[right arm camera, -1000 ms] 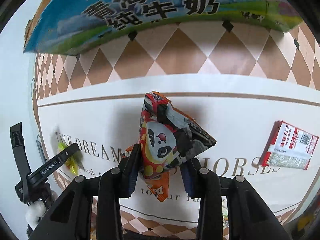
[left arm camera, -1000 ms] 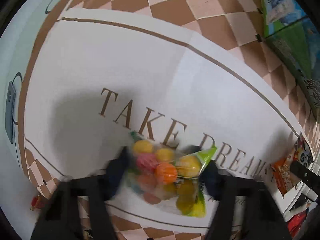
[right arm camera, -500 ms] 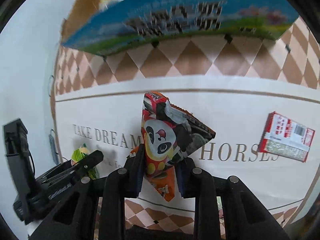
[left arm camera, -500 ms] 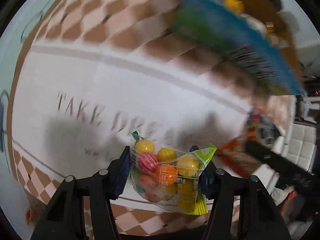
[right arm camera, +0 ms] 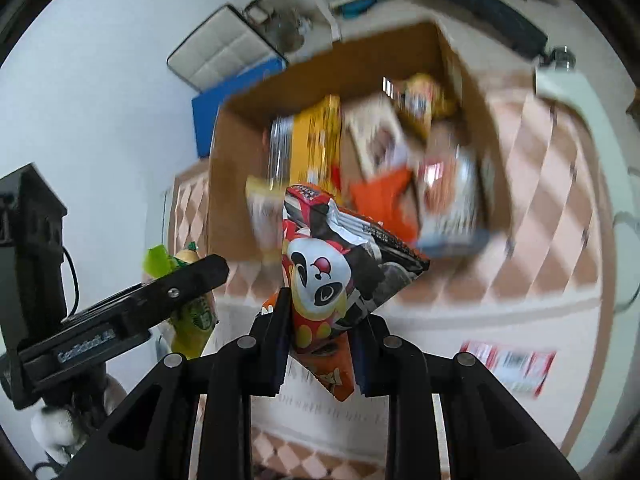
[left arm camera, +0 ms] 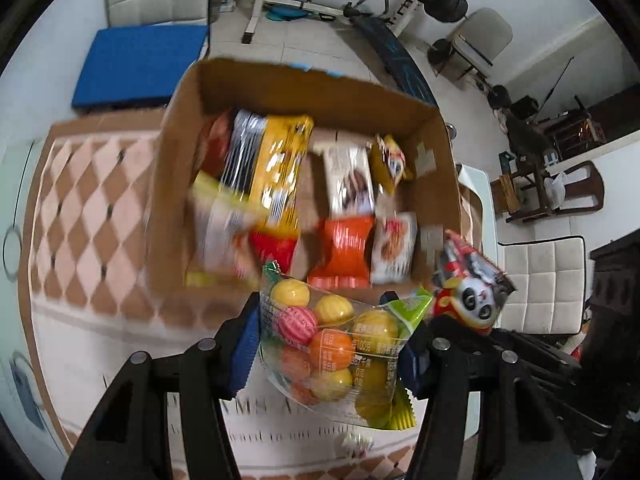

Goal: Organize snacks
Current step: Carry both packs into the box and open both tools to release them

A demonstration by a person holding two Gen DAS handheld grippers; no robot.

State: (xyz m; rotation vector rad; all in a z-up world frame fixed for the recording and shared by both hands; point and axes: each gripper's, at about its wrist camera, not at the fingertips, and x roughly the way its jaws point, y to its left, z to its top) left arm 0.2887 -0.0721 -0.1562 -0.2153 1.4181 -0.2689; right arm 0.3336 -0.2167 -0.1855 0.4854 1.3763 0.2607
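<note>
My left gripper (left arm camera: 328, 336) is shut on a clear bag of coloured candy balls (left arm camera: 332, 344) and holds it in the air, just short of an open cardboard box (left arm camera: 320, 92). My right gripper (right arm camera: 320, 320) is shut on a red panda snack packet (right arm camera: 336, 276), also raised in front of the same box (right arm camera: 224, 184). The box holds several snack packs, among them a yellow pack (left arm camera: 276, 164) and an orange pack (left arm camera: 344, 248). The panda packet (left arm camera: 472, 292) shows at the right of the left wrist view. The left gripper's finger (right arm camera: 176, 292) shows at the left of the right wrist view.
The box stands on a table with a brown-and-pink diamond cloth (left arm camera: 92, 192). A red-and-white packet (right arm camera: 508, 364) lies on the cloth to the right. Behind the table are chairs (left arm camera: 540, 276), a blue mat (left arm camera: 136, 64) and exercise gear (left arm camera: 360, 12).
Both grippers have risen and tilted up with their snacks. The view went from the tabletop lettering to the open top of the cardboard box and the room behind.
</note>
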